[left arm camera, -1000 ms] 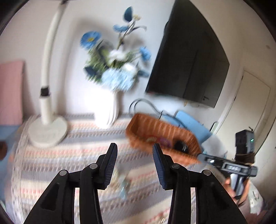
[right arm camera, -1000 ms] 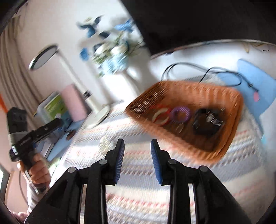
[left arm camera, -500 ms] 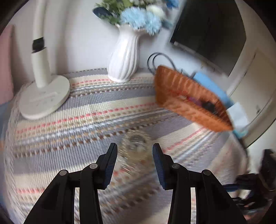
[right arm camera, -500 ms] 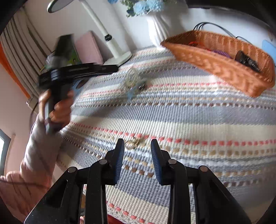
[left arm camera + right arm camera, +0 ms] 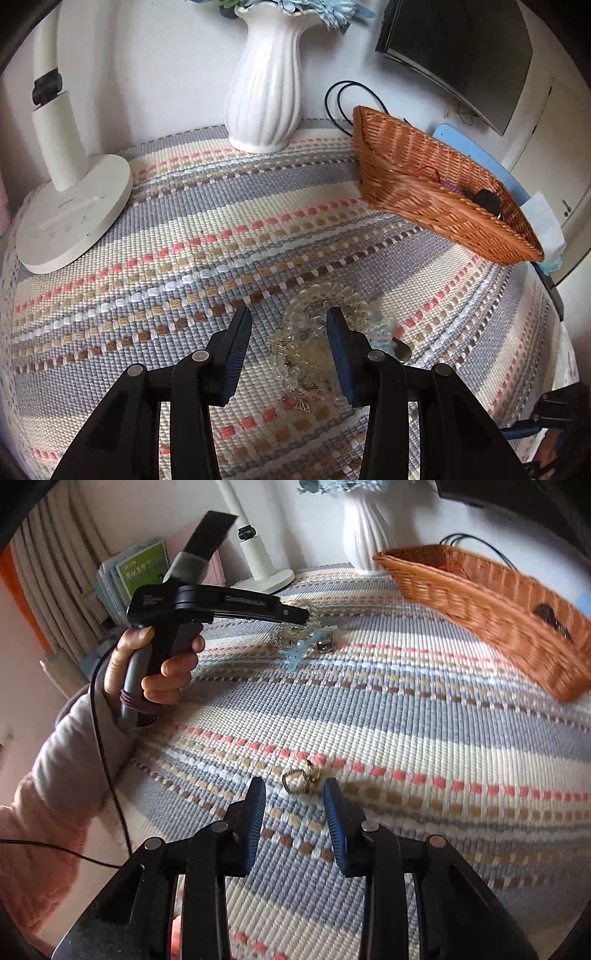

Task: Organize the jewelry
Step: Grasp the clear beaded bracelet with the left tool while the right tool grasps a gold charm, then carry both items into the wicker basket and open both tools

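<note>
A clear beaded bracelet pile [image 5: 317,332] lies on the striped cloth [image 5: 221,240], between the fingers of my open left gripper [image 5: 288,325], which hovers low over it. A light blue hair clip [image 5: 382,328] lies beside the beads; it also shows in the right wrist view [image 5: 303,651]. A small gold ring piece [image 5: 301,775] lies on the cloth just ahead of my open right gripper [image 5: 293,797]. An orange wicker basket [image 5: 424,192] at the right holds a black item and purple and red pieces. The left gripper [image 5: 295,614] shows in the right wrist view, over the beads.
A white vase [image 5: 266,85] with blue flowers stands at the back. A white lamp base [image 5: 70,210] stands at the left. A dark monitor [image 5: 461,48] hangs behind the basket. Books [image 5: 129,576] stand past the table's left edge.
Both grippers have tilted down and come close to the cloth. The left one now straddles the bead pile; the right one has closed in on the gold piece. Both stay open.
</note>
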`<action>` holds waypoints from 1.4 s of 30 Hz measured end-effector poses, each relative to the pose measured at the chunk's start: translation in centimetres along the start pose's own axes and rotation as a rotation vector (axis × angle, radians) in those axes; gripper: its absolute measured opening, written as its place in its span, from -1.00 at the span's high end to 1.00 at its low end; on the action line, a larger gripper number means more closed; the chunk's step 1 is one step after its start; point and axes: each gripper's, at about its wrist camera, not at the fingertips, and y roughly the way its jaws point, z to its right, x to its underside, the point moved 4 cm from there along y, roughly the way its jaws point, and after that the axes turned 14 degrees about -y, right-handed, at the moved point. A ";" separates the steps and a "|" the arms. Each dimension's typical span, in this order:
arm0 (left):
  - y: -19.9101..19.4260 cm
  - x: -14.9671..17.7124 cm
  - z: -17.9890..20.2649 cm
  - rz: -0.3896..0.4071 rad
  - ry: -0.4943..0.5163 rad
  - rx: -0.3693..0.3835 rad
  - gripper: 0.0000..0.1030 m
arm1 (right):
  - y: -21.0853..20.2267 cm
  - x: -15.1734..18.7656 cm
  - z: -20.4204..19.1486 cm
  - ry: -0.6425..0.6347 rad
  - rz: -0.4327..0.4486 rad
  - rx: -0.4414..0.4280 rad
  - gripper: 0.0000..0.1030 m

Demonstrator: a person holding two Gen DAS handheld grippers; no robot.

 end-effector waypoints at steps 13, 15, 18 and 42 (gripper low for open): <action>-0.4 -0.1 0.6 0.036 -0.007 0.011 0.80 | 0.9 -0.5 -1.7 -0.138 -0.024 0.220 0.52; -0.8 -0.1 0.3 0.041 -0.023 0.030 0.80 | 0.6 -0.2 -1.6 -0.137 -0.021 0.216 0.53; -1.4 -0.3 0.1 0.049 -0.051 0.065 0.80 | 0.6 -0.2 -1.2 -0.124 -0.017 0.206 0.54; -8.9 -3.2 8.4 0.167 0.015 0.260 0.81 | -10.1 -3.6 9.0 0.027 0.174 0.431 0.54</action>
